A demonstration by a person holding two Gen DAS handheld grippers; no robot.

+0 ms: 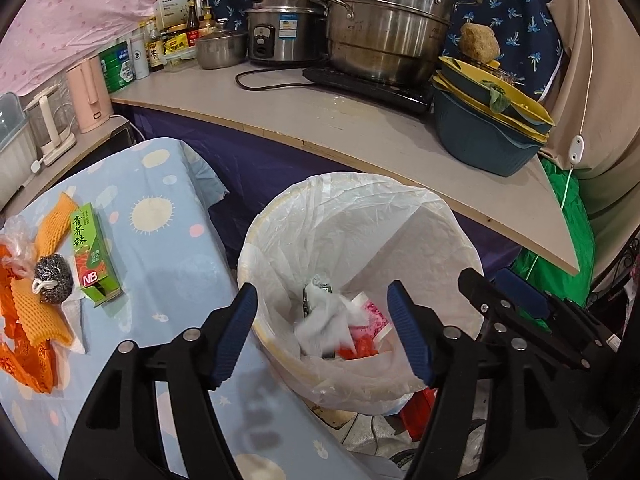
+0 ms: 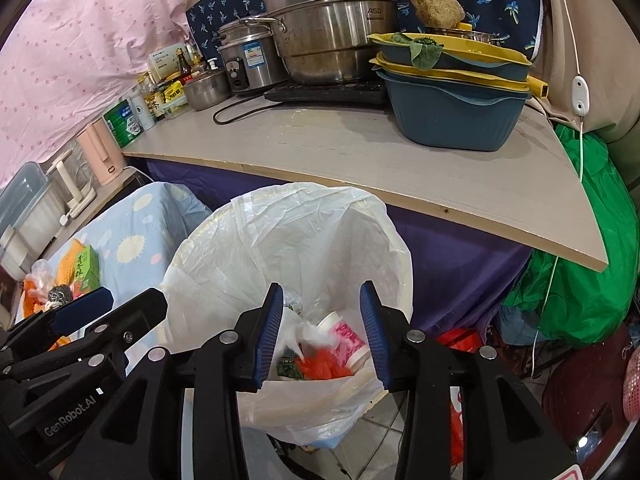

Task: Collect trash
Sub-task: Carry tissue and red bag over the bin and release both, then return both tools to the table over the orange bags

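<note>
A trash bin lined with a white plastic bag [image 1: 452, 236] [image 2: 200, 268] stands beside the blue-cloth table. Inside lie white tissue [image 1: 324, 324] [image 2: 316, 334], a pink-and-white cup [image 2: 348, 340] and orange scraps [image 2: 324, 366]. My left gripper [image 1: 326, 336] is open and empty above the bin. My right gripper [image 2: 322, 332] is open and empty above the bin too; it shows at the right of the left wrist view [image 1: 516, 292]. On the table lie a green carton [image 1: 94, 254], a steel scourer [image 1: 53, 278], orange foam netting [image 1: 34, 312] and a crumpled clear plastic bag [image 1: 18, 242].
A wooden counter [image 1: 320, 116] behind the bin holds steel pots [image 1: 384, 28], a rice cooker [image 1: 280, 36], bottles and stacked blue and yellow basins [image 1: 484, 136]. A green bag [image 2: 580, 280] sits at the right. A pink kettle [image 1: 90, 92] stands at the left.
</note>
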